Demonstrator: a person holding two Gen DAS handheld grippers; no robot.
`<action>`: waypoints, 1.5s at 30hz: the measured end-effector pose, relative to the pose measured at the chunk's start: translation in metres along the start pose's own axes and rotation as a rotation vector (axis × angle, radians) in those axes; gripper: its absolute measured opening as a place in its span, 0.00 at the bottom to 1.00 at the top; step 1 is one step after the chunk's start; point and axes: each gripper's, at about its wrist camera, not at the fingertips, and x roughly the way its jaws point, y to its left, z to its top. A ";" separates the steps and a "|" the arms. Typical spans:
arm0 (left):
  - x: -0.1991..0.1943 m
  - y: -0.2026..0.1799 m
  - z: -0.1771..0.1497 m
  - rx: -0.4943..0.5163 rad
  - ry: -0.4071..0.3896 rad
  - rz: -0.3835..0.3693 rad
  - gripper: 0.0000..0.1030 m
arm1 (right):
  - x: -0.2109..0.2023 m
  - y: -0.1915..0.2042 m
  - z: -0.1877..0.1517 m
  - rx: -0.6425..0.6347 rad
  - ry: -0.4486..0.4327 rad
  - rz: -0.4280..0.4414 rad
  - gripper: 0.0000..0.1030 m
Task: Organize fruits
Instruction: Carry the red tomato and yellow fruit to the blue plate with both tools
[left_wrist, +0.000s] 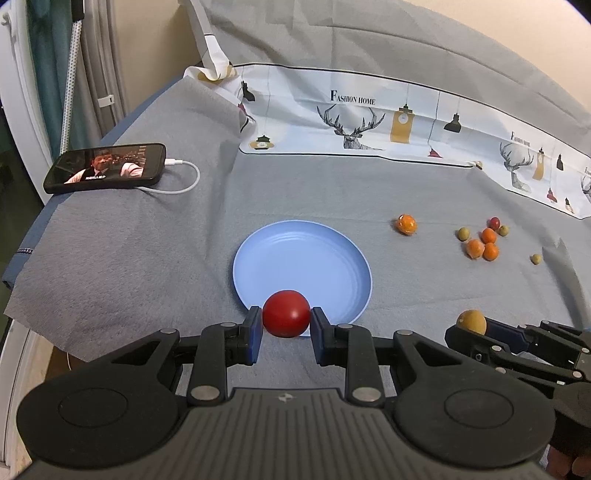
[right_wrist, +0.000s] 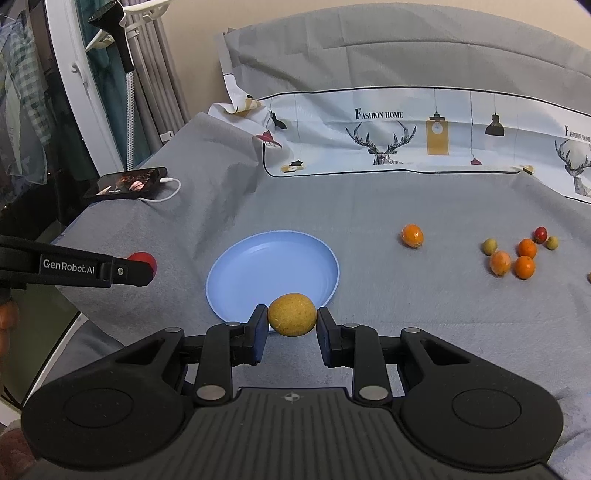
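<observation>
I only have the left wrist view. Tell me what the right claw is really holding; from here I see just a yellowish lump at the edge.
Observer: The right claw is shut on a yellow-brown round fruit, pinched between both fingers.
Operator: Give me its position against the plate.
Observer: In the right wrist view, that fruit sits in line with the near rim of the blue plate; nothing lies in the plate.
Operator: Now report how my left claw looks from there.
Observer: It comes in from the left, side-on, with the red fruit showing behind its finger, left of the plate.
</observation>
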 end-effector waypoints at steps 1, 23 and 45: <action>0.003 0.000 0.002 0.000 0.003 0.001 0.29 | 0.002 0.000 0.000 -0.001 0.002 0.000 0.29; 0.101 -0.004 0.037 0.025 0.108 0.015 0.29 | 0.091 -0.003 0.019 -0.007 0.112 0.013 0.29; 0.199 0.004 0.043 0.083 0.220 0.064 0.34 | 0.179 0.004 0.028 -0.097 0.222 0.038 0.29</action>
